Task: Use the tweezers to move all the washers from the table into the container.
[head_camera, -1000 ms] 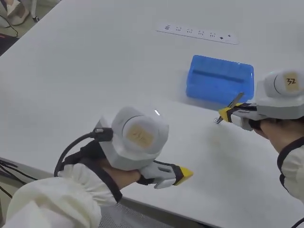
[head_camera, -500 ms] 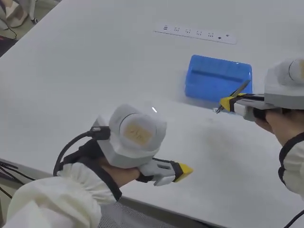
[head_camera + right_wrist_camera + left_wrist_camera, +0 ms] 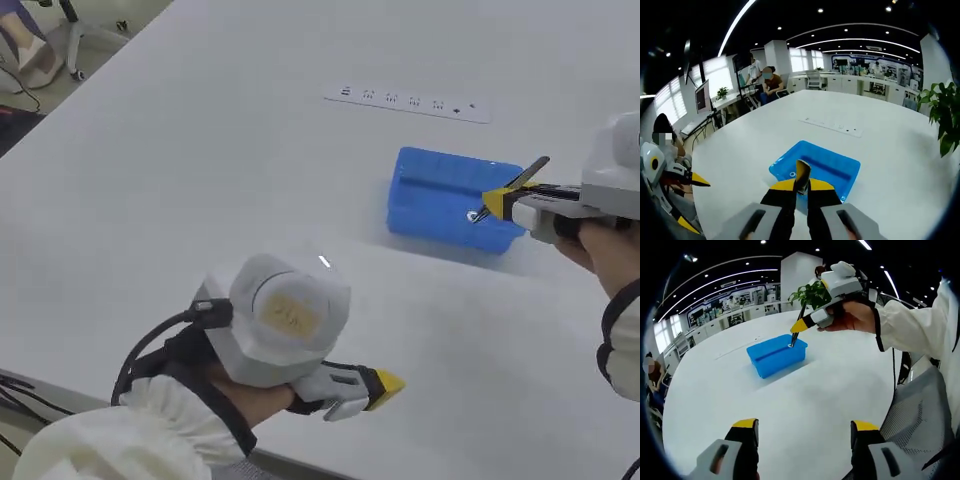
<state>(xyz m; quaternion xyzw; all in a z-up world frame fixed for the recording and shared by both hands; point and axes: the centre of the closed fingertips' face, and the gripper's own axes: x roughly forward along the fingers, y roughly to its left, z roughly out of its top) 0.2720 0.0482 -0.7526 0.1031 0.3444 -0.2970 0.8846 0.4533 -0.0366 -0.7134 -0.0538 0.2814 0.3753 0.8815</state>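
Observation:
The blue container (image 3: 440, 185) stands on the white table, also seen as the blue container (image 3: 771, 356) and the blue container (image 3: 832, 167). My right gripper (image 3: 492, 205) is shut on metal tweezers (image 3: 525, 175) and hovers over the container's right part. At the tweezers' lower tip sits a small washer (image 3: 473, 216), inside the container's outline. My left gripper (image 3: 802, 427) is open and holds nothing, low over the table near the front edge, well short of the container. It appears as the left gripper (image 3: 385, 383) too.
A white power strip (image 3: 408, 101) lies on the table beyond the container. Wide bare tabletop (image 3: 200, 170) stretches to the left. A potted plant (image 3: 945, 120) stands at the table's far side, and people sit at desks in the background.
My right gripper, with the tweezers, has risen from the table in front of the container and moved over it. The left gripper has stayed in place.

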